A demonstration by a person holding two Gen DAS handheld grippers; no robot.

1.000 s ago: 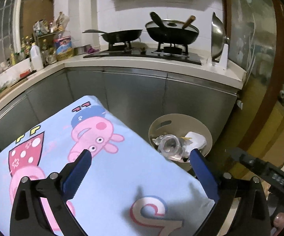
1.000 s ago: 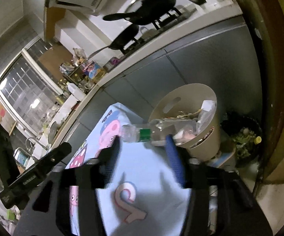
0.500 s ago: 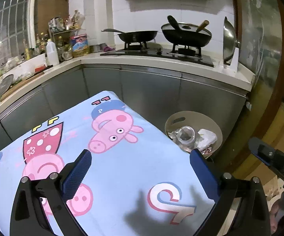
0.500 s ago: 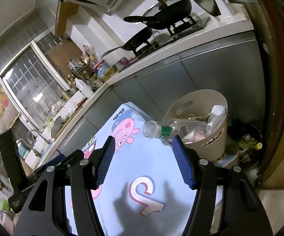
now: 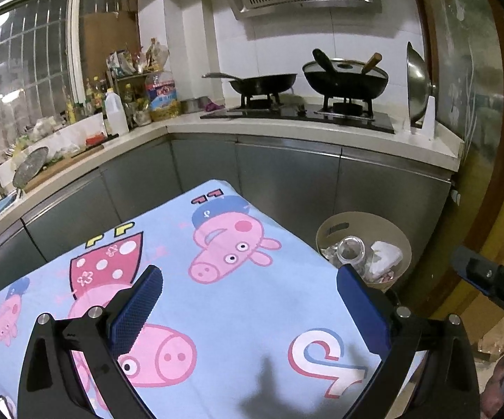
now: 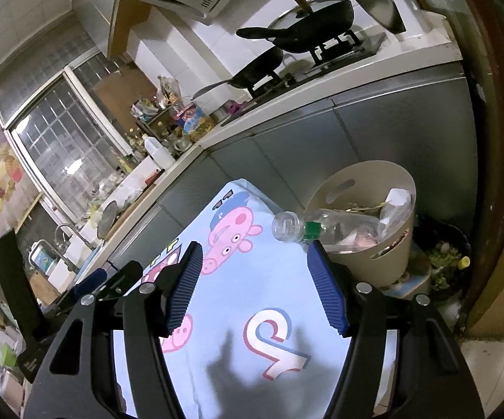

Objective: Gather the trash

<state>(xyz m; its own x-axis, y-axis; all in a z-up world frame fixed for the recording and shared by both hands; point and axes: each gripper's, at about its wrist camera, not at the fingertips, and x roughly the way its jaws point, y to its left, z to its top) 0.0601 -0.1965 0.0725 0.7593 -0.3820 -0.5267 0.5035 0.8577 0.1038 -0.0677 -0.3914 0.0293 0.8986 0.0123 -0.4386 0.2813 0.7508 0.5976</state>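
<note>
A beige trash bin (image 5: pixel 396 237) stands on the floor past the table's far right corner, also in the right wrist view (image 6: pixel 384 188). A clear plastic bottle (image 6: pixel 325 225) with a green neck band lies slanted in it, mouth sticking out over the rim toward the table; it shows end-on in the left wrist view (image 5: pixel 351 249). Crumpled white paper (image 5: pixel 386 256) lies beside it in the bin. My left gripper (image 5: pixel 250 284) is open and empty above the table. My right gripper (image 6: pixel 255 256) is open and empty, just short of the bottle.
The table carries a light blue cartoon pig cloth (image 5: pixel 217 279). Grey cabinets and a counter (image 5: pixel 307 132) with a stove and two pans (image 5: pixel 344 78) stand behind. A dark bowl of scraps (image 6: pixel 444 255) sits on the floor right of the bin, by a wooden door frame (image 6: pixel 492 160).
Both grippers have drawn back and up from the bin. The right gripper opened and let go of the bottle, which now rests in the bin.
</note>
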